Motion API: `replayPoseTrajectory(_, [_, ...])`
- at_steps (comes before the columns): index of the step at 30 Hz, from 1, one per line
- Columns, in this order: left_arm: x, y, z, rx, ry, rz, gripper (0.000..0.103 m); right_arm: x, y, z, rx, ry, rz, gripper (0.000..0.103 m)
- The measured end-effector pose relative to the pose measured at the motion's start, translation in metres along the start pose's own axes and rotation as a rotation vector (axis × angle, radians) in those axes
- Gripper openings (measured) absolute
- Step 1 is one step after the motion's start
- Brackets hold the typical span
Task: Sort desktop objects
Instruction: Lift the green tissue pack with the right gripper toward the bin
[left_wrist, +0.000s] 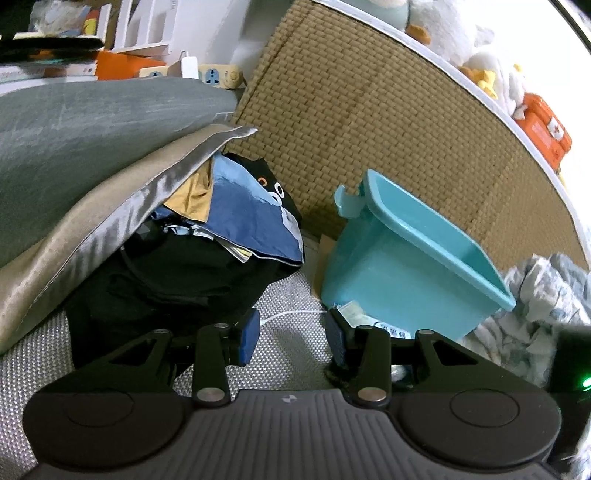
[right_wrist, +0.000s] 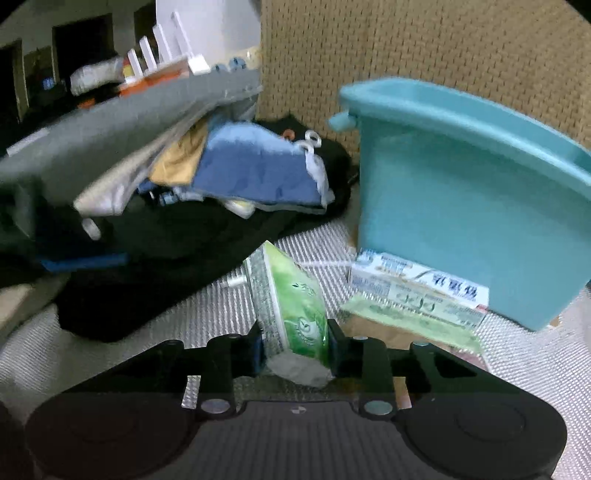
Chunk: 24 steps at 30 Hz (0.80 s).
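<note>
My right gripper (right_wrist: 295, 345) is shut on a green tissue pack (right_wrist: 295, 299), which stands on edge between the pads. Flat boxes (right_wrist: 417, 291) lie stacked to its right, against the foot of a teal plastic bin (right_wrist: 469, 206). In the left wrist view the same teal bin (left_wrist: 410, 266) stands ahead and to the right. My left gripper (left_wrist: 293, 339) hangs open above the silver mat (left_wrist: 288, 350) with nothing between its blue pads (left_wrist: 248, 334). A thin white cable (left_wrist: 291, 314) runs across the mat just past the fingertips.
A heap of dark and blue clothes (left_wrist: 221, 236) lies left of the bin under a grey cushion (left_wrist: 92, 155). A woven brown panel (left_wrist: 369, 122) stands behind. Crumpled pale cloth (left_wrist: 546, 306) sits at the right; plush toys and an orange case (left_wrist: 543, 133) line the far edge.
</note>
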<state>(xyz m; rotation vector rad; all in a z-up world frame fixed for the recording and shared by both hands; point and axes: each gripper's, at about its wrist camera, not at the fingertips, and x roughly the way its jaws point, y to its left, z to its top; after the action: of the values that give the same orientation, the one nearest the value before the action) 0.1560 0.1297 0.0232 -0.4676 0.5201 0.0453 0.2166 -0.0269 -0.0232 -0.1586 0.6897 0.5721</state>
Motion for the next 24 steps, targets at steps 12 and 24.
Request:
replayPoseTrajectory(12, [0.006,-0.022,-0.009,0.128,0.029,-0.006,0.044,-0.064,-0.03,0.018,0.036,-0.097,-0.012,0.035])
replayPoseTrajectory(24, [0.011,-0.043,-0.021,0.251,0.058,-0.014,0.044,-0.1,-0.07,0.074,0.005,-0.225,-0.103,0.035])
